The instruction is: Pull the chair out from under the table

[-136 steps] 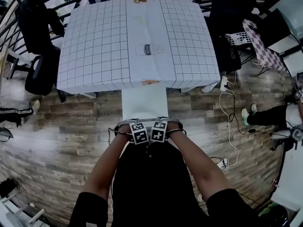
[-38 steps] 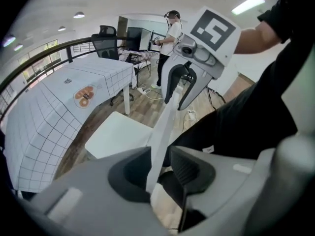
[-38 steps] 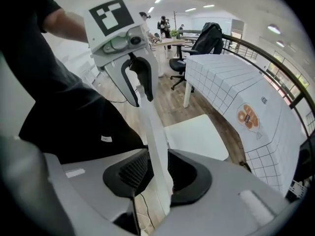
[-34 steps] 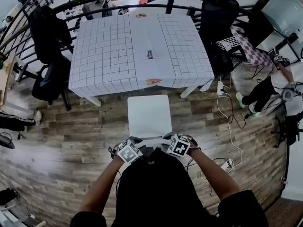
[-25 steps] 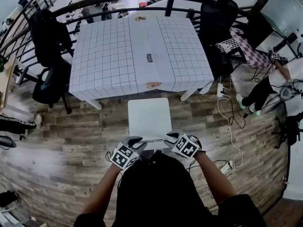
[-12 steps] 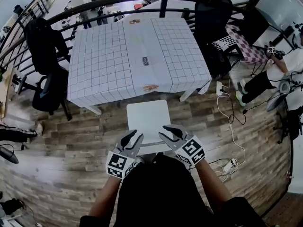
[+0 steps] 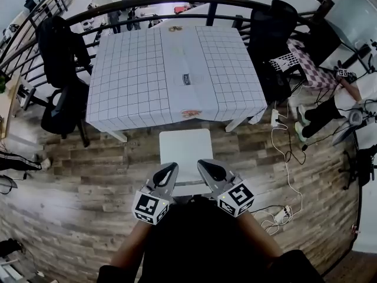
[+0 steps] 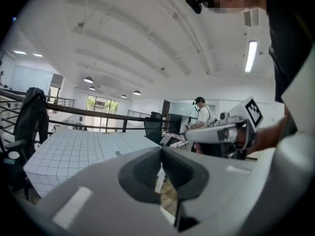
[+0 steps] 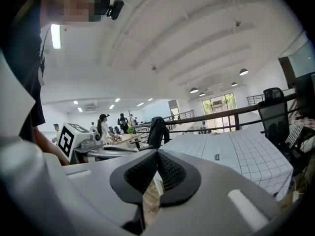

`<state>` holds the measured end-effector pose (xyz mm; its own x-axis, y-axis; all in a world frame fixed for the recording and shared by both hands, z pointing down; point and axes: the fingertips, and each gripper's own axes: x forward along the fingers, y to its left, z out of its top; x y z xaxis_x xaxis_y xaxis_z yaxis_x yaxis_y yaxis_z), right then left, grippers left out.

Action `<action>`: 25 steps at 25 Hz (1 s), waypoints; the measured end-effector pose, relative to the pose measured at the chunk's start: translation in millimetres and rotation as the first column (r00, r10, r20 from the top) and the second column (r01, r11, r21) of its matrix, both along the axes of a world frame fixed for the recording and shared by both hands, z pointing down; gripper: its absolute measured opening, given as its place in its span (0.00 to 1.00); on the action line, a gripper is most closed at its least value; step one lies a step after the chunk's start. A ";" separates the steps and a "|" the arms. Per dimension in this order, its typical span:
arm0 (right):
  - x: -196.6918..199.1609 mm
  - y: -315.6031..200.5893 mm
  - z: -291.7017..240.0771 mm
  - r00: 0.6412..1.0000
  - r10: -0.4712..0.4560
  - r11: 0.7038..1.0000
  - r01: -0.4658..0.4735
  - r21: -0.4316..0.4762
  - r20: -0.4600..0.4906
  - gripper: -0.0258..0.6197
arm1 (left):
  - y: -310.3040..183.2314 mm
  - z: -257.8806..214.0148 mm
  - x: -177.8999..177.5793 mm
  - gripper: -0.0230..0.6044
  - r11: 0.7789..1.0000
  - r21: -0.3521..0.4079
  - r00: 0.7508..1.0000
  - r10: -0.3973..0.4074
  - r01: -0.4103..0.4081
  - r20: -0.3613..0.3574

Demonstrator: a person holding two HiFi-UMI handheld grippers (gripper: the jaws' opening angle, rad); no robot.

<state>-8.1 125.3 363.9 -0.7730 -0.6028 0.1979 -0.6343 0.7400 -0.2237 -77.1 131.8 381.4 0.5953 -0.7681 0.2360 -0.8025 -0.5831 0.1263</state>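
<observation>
Chair (image 7: 186,152) lengthwise toward table (image 7: 129,75)

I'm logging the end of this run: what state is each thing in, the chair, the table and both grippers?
chair: upright, pulled out, seat clear of the table, ungripped.
table: covered with a checked cloth.
left gripper: jaws just closed, shut, empty.
right gripper: jaws just closed, shut, empty.

Black shirt (image 7: 194,243), grey left tongs (image 7: 171,167), right tongs (image 7: 203,164)
</observation>
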 end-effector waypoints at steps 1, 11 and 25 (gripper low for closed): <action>0.1 -3.2 6.9 1.000 0.008 1.000 -0.008 0.020 0.007 0.04 | -2.9 8.7 0.7 0.05 1.000 0.016 1.000 -0.003 0.003 -0.009; -14.0 -51.3 3.8 0.993 0.112 0.979 -0.115 0.168 0.028 0.04 | -50.0 1.6 -14.1 0.05 0.993 0.103 0.998 -0.054 0.052 0.014; 2.1 -67.0 2.3 0.984 0.173 0.956 -0.178 0.235 0.043 0.04 | -65.8 -6.3 9.7 0.05 0.986 0.153 0.997 -0.072 0.070 0.007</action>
<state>-6.0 58.3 366.2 -0.6533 -0.7569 0.0176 -0.7559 0.6509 -0.0702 -67.5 66.0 375.1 0.5357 -0.8358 0.1200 -0.8435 -0.5363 0.0299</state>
